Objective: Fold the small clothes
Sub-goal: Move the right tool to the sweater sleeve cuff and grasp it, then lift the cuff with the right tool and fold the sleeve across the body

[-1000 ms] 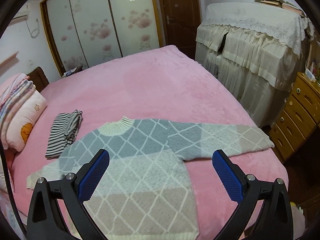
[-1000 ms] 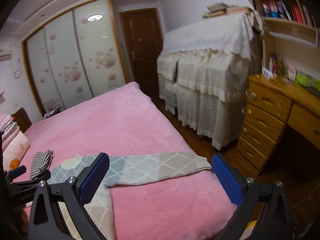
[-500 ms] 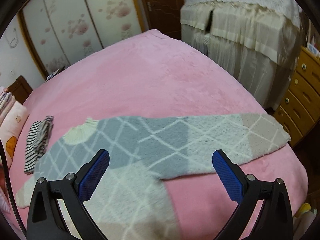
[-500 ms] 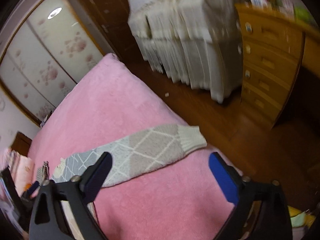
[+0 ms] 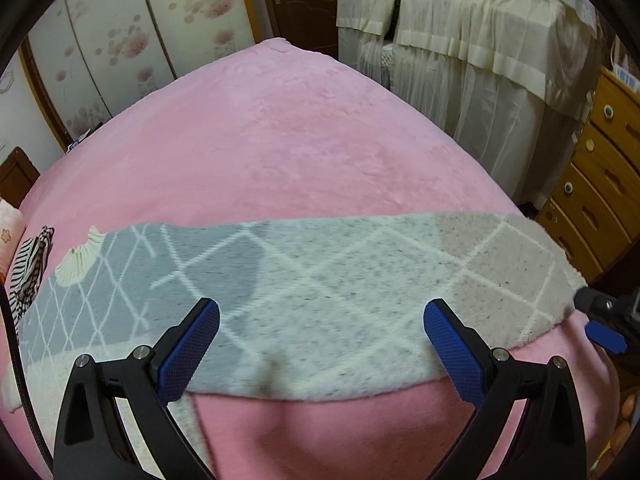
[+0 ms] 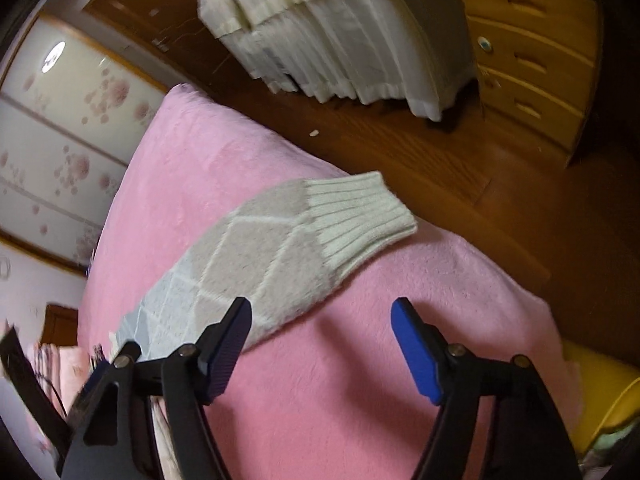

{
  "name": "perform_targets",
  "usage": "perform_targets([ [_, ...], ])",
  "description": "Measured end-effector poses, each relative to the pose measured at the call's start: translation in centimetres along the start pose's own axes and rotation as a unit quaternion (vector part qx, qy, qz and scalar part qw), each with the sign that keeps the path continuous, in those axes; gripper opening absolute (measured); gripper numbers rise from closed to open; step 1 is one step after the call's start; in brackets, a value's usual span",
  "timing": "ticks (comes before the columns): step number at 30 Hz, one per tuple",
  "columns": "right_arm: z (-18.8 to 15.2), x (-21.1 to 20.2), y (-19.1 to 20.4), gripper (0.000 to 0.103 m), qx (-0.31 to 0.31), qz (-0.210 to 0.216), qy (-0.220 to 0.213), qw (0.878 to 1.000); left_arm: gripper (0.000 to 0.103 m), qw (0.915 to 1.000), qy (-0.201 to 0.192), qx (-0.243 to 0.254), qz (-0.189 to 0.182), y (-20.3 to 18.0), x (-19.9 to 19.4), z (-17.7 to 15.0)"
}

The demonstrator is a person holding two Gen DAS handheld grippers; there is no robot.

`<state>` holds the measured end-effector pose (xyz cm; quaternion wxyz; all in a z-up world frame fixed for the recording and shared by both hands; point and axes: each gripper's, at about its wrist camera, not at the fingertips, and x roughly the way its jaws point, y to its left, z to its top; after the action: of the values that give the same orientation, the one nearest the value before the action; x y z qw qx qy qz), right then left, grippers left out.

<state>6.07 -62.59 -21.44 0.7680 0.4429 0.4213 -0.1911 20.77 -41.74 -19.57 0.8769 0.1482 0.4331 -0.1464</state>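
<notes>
- A knitted sweater (image 5: 328, 280) with a white diamond pattern lies flat on a pink bed (image 5: 280, 140), its cream ribbed collar (image 5: 78, 260) toward the left of the left wrist view.
- One sleeve (image 6: 248, 264) stretches out toward the bed's edge, ending in a cream ribbed cuff (image 6: 360, 216) near the wooden floor (image 6: 500, 184).
- The left gripper (image 5: 322, 332) hangs above the sleeve where it meets the body, its blue-padded fingers (image 5: 188, 352) spread wide with nothing pinched between them.
- The right gripper (image 6: 320, 340) is over the pink blanket just beside the sleeve; its jaws have just been closing, yet they are apart and grasp nothing (the left finger overlaps the sleeve's edge in the picture, but contact cannot be told).
- A folded striped garment (image 5: 30, 268) lies on the bed beyond the collar, at the far left.
- A wooden chest of drawers (image 5: 600, 184) and a piece of furniture under cream lace covers (image 5: 480, 60) stand past the bed.
</notes>
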Motion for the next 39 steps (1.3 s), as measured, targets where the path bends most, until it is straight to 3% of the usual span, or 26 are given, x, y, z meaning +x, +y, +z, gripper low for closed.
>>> perform_targets([
  [5, 0.8, 1.8, -1.0, 0.068, 0.039, 0.007, -0.005, 0.999, 0.102, 1.0, -0.001, 0.0, -0.001, -0.7, 0.2, -0.2],
  [7, 1.0, 2.1, -0.9, 0.057, 0.042, 0.001, -0.013, 0.999, 0.102, 1.0, -0.003, -0.001, -0.003, -0.7, -0.2, -0.3],
  [9, 1.2, 2.4, -0.4, 0.026, 0.029, 0.008, -0.015, 0.999, 0.102, 1.0, -0.007, 0.001, -0.004, -0.5, -0.5, -0.4],
  [11, 1.1, 2.2, 0.5, 0.012, 0.011, 0.014, -0.023, 1.0, 0.102, 0.9999, -0.013, 0.004, -0.001, -0.2, -1.1, -0.4],
  [14, 0.6, 0.5, 2.3, 0.01, -0.032, 0.012, -0.06, 0.998, 0.102, 0.9996, -0.025, 0.009, 0.006, 0.5, -2.3, -0.3],
  [17, -0.1, -2.0, 4.9, 0.01, -0.078, 0.042, -0.091, 0.992, 0.102, 0.999, -0.042, 0.006, 0.014, 2.4, -4.0, -0.2],
  [22, -2.3, -4.4, 11.0, 0.01, -0.164, 0.081, -0.106, 0.977, 0.102, 0.9979, -0.054, -0.018, 0.032, 7.0, -6.6, -0.4],
  [29, -9.0, -3.8, 21.8, 0.01, -0.281, 0.149, -0.071, 0.946, 0.102, 0.9925, -0.05, -0.089, 0.068, 17.7, -9.6, -3.4],
  [36, -17.0, 3.5, 28.6, 0.01, -0.357, 0.141, 0.015, 0.923, 0.102, 0.9796, 0.007, -0.191, 0.061, 28.6, -8.6, -9.5],
  [39, -20.3, 6.3, 30.1, 0.01, -0.37, 0.13, 0.046, 0.919, 0.102, 0.975, 0.024, -0.213, 0.06, 30.7, -7.8, -11.5],
])
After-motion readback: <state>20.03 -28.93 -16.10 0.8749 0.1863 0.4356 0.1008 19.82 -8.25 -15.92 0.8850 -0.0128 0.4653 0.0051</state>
